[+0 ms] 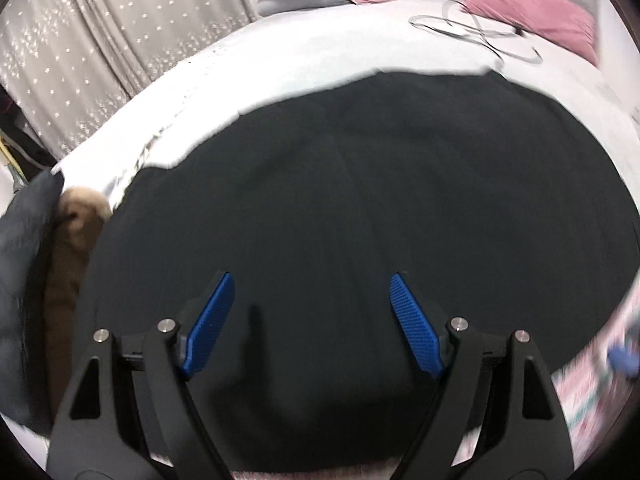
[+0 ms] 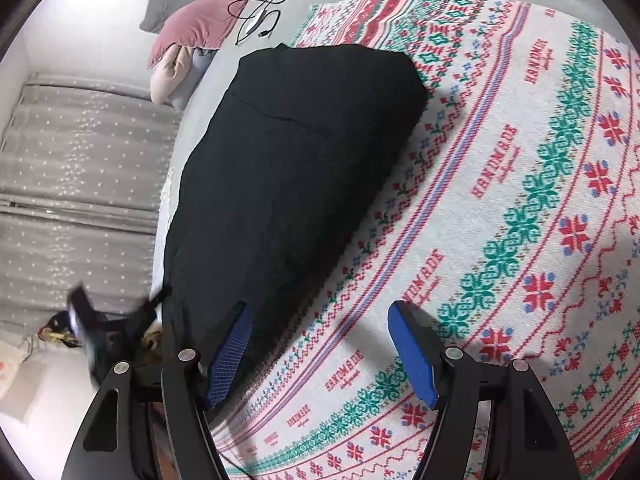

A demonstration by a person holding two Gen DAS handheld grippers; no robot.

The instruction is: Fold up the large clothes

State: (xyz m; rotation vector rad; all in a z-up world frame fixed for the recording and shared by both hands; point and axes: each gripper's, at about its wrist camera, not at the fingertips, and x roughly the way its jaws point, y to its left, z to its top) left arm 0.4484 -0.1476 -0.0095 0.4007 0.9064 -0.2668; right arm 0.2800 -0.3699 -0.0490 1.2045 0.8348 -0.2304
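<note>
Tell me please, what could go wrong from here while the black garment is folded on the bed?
1. The black garment overhangs the edge of the patterned blanket onto the grey sheet; a pull could drag it unevenly.
2. The black cable lies near the garment's far end and might be caught in a fold.
3. Both hand-held grippers, left and right, stand open with no cloth pinched, and the fabric lies flat, so a grasp may slip or take only one layer.
</note>
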